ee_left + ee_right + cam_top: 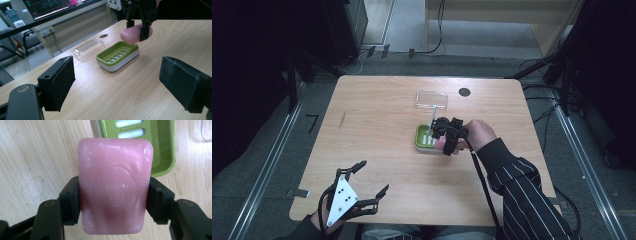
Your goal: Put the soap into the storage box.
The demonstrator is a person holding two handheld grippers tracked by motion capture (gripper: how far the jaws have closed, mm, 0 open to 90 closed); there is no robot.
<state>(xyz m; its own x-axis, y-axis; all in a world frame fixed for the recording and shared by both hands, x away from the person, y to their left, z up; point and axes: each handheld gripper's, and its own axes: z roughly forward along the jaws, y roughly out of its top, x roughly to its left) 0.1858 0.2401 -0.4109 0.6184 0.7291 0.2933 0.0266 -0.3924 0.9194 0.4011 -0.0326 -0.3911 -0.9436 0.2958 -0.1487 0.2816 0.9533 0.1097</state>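
A pink soap bar (113,185) is clamped between the jaws of my right gripper (113,202), which is shut on it. The bar (135,33) hangs in the air just above the near right rim of the green soap dish (117,53). From the high view, the right gripper (446,142) hovers at the dish's (422,137) right side. The dish is empty, with slots in its white base. My left gripper (372,180) rests near the table's front left edge, jaws wide open with nothing between them.
A clear plastic lid (431,99) lies on the wooden table (377,115) just behind the dish. A dark round hole (464,92) sits in the table beyond it. A cable trails from the right gripper along the striped sleeve (522,185).
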